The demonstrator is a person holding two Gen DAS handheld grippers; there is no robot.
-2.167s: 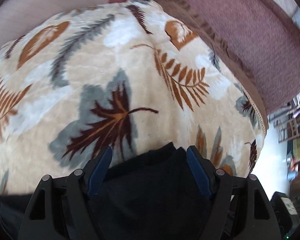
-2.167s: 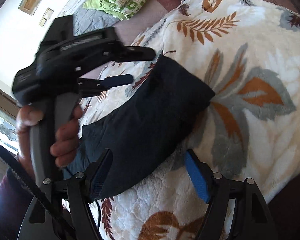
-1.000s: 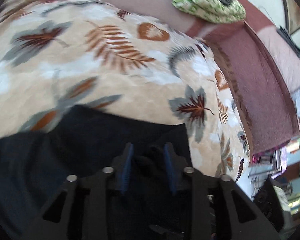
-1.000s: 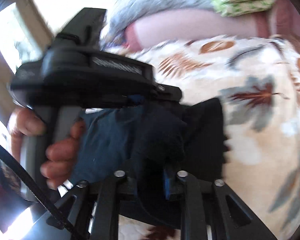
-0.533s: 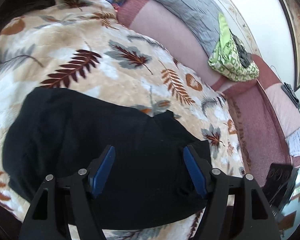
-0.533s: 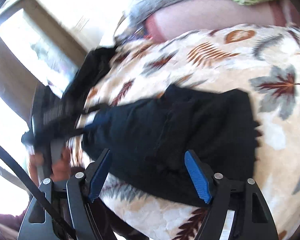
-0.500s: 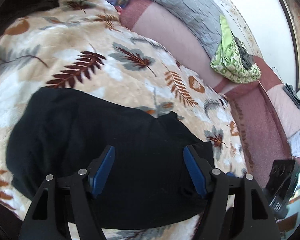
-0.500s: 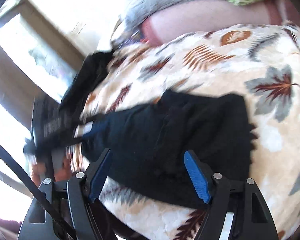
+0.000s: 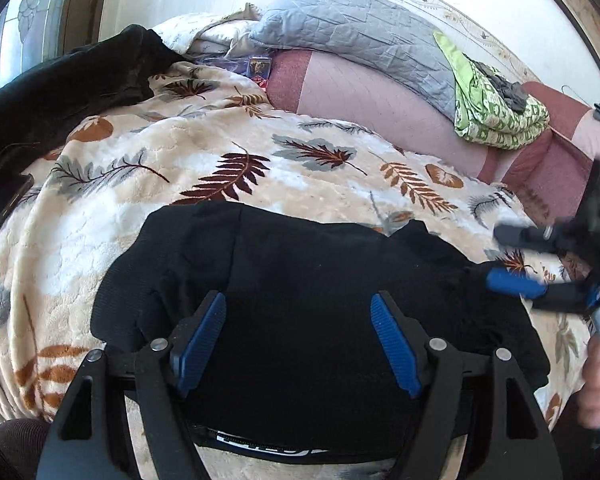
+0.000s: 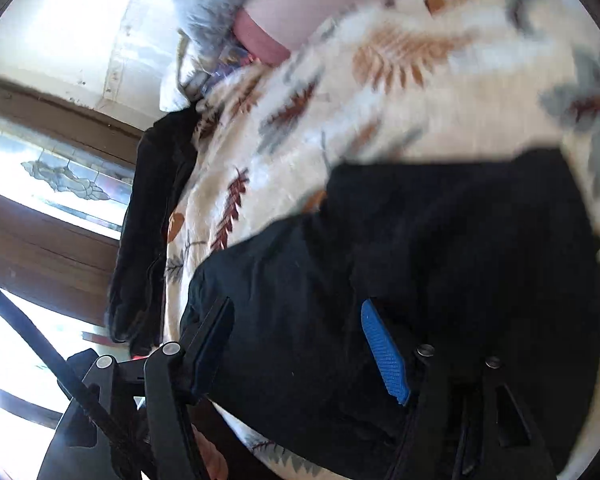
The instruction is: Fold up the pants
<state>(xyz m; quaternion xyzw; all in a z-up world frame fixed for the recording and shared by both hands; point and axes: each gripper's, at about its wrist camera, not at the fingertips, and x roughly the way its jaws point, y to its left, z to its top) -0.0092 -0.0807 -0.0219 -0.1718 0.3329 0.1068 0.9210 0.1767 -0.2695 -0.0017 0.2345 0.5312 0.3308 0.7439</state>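
The black pants [image 9: 308, 280] lie folded in a compact bundle on the leaf-patterned blanket [image 9: 180, 152]. My left gripper [image 9: 300, 320] is open and empty, raised above the near part of the bundle. My right gripper [image 10: 300, 332] is open and empty, over the pants [image 10: 440, 232] in a blurred, tilted view. It also shows at the right edge of the left wrist view [image 9: 540, 260], held in a hand, jaws apart, beside the bundle's right end.
A second dark garment [image 9: 60, 84] lies at the far left of the bed. A grey pillow [image 9: 356, 36] and a green patterned cloth [image 9: 496, 104] lie at the back on the pink sheet [image 9: 380, 92]. A window [image 10: 60, 184] is at left.
Both grippers were shut on the pants a second ago; they let go and pulled back. The pants now lie folded over. The right gripper has swung and tilted.
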